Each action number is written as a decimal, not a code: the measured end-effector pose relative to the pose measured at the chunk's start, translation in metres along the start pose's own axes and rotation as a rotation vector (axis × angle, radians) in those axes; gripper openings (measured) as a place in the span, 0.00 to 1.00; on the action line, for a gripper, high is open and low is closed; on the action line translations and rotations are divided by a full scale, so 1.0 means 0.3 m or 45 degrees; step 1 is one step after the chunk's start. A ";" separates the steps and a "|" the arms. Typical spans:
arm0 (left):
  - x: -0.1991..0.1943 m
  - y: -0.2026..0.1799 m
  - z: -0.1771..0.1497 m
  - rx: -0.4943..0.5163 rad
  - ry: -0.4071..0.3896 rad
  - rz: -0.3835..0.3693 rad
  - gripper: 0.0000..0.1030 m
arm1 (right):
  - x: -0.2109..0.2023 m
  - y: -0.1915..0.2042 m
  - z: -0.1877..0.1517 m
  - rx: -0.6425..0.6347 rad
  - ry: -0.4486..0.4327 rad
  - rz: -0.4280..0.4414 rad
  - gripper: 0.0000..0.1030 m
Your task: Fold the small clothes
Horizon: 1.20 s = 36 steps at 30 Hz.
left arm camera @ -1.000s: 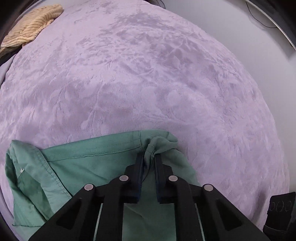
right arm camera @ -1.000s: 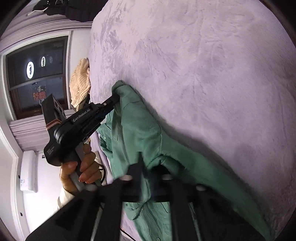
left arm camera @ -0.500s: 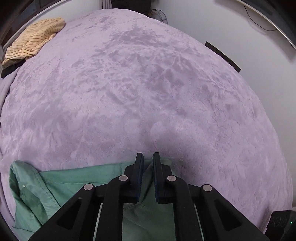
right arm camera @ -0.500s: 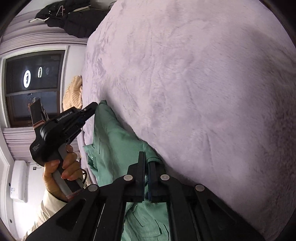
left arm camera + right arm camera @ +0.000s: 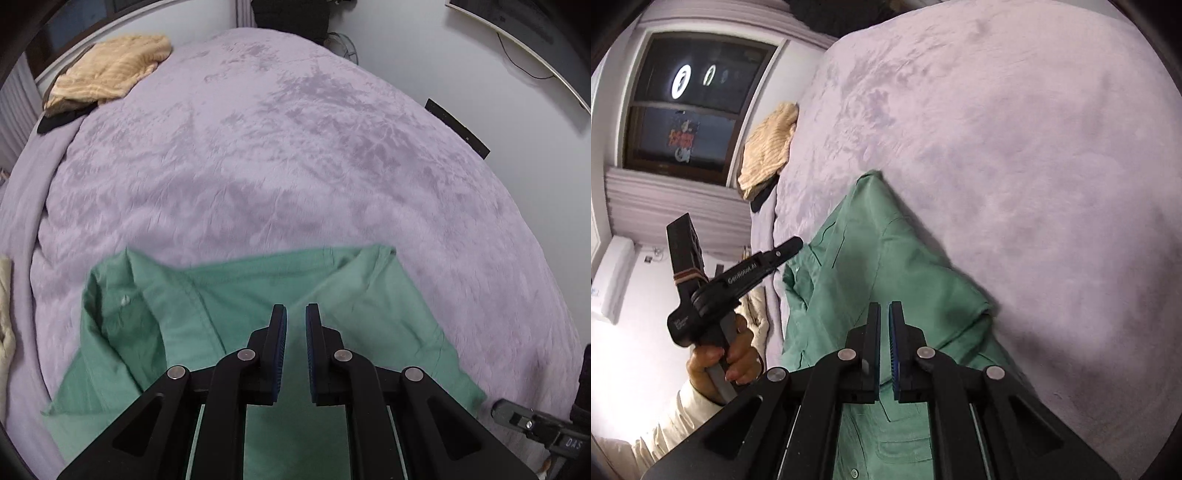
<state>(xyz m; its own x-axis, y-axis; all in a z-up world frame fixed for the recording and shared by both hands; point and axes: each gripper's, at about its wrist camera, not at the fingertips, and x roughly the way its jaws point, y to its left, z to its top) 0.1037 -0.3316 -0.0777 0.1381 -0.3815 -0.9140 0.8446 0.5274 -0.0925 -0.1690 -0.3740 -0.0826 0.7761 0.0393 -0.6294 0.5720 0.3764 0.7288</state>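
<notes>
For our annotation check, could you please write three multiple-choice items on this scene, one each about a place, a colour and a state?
1. Where is the striped beige garment?
A. at the bed's far corner
B. on the green shirt
C. in a gripper

2. What colour is the shirt on the purple blanket?
A. red
B. green
C. white

3. What is between the left gripper's fingers?
A. the shirt's collar
B. a sock
C. nothing

Key: 1 A, it lies far beyond the shirt, near the window. 2 B, plainly green cloth. 3 C, the narrow gap shows no cloth pinched.
</notes>
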 end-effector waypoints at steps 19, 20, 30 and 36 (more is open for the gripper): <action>-0.257 0.623 -0.751 -0.600 0.212 0.359 0.87 | 0.185 0.137 -0.216 -0.067 0.330 -0.161 0.46; -0.281 0.626 -0.770 -0.613 0.175 0.379 0.95 | 0.214 0.166 -0.251 -0.080 0.361 -0.149 0.46; -0.353 0.602 -0.891 -0.619 0.214 0.325 0.95 | 0.292 0.343 -0.500 -0.235 0.568 -0.228 0.63; -0.378 0.571 -0.969 -0.637 0.271 0.282 0.95 | 0.218 0.368 -0.521 -0.263 0.543 -0.314 0.66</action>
<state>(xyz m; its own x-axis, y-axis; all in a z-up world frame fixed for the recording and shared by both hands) 0.0823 0.0225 -0.1046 0.1329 -0.0882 -0.9872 0.4537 0.8909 -0.0185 -0.0967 -0.1852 -0.0855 0.4240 0.2831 -0.8603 0.6260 0.5948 0.5043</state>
